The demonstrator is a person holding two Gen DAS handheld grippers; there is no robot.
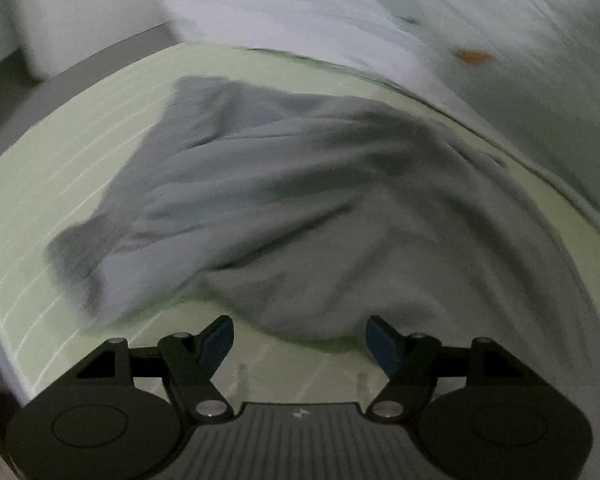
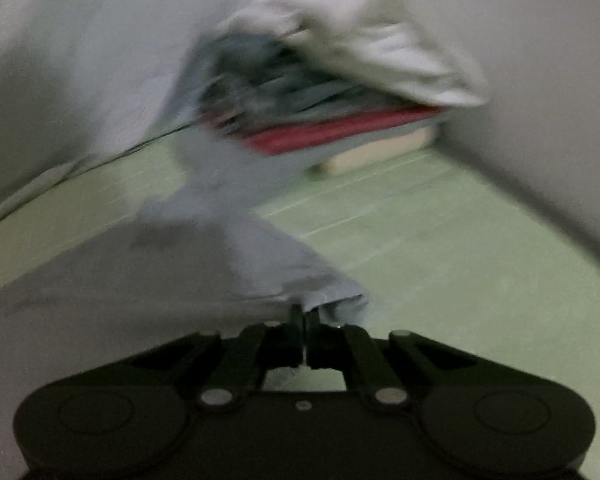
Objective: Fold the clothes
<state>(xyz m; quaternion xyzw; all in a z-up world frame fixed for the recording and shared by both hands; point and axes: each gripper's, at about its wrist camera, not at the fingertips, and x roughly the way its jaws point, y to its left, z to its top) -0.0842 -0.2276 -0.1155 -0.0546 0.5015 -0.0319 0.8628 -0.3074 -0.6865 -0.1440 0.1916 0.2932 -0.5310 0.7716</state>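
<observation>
A rumpled grey garment [image 1: 284, 208] lies on the pale green mat [image 1: 80, 168], blurred by motion. My left gripper [image 1: 300, 340] is open and empty, its blue-padded fingers just short of the garment's near edge. In the right wrist view my right gripper [image 2: 305, 314] is shut on a bunched edge of the grey garment [image 2: 236, 252], which stretches away to the left over the green mat [image 2: 440, 248].
A stack of folded clothes [image 2: 340, 92], white on top with red and grey layers below, sits at the far end of the mat. A white sheet [image 1: 540, 92] with an orange mark borders the mat on the right. A white wall lies beyond.
</observation>
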